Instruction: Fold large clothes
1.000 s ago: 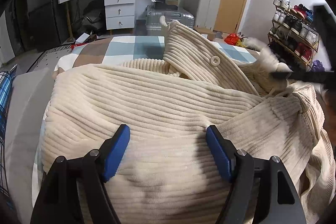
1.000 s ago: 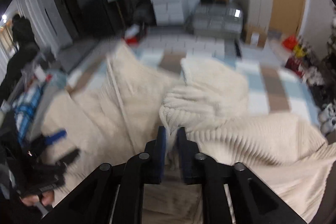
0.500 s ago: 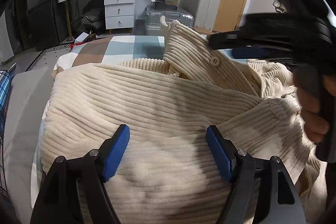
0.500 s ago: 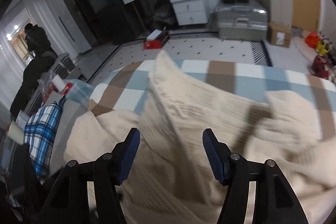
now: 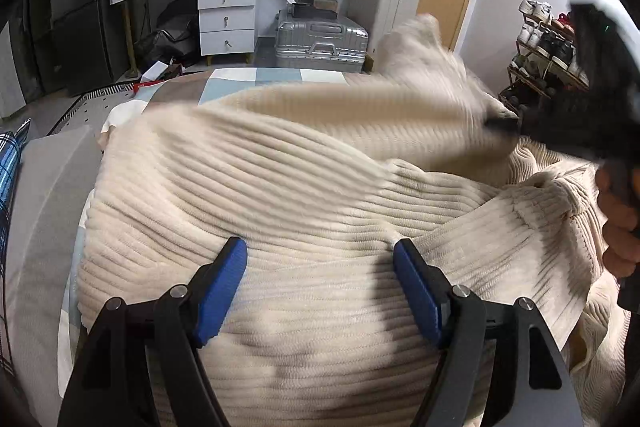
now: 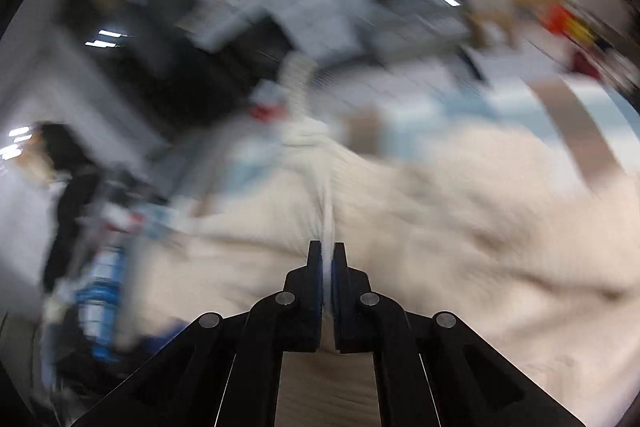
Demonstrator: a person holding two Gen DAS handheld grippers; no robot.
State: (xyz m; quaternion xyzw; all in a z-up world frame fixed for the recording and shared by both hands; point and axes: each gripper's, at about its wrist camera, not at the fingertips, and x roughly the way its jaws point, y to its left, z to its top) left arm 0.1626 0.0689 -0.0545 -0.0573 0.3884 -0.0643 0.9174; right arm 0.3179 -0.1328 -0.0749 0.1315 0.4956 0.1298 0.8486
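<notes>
Cream ribbed corduroy garment (image 5: 304,195): heaped across the blue, brown and white checked bed (image 5: 256,77). Right gripper (image 6: 327,259): blue pads pinched tight on a raised fold of the cloth; that view is blurred. Left gripper (image 5: 320,275): jaws spread wide above the garment, gripping nothing. Silver hard-shell suitcase (image 5: 320,39) beyond the bed.

Right tool (image 6: 327,259) pinching cream ribbed garment (image 6: 460,227) fold; surroundings blurred

Right wrist view: room smeared by motion blur.
Sweater (image 5: 280,195): lifted flap blurred.
Right gripper (image 5: 496,125): cut off at frame edge.
</notes>
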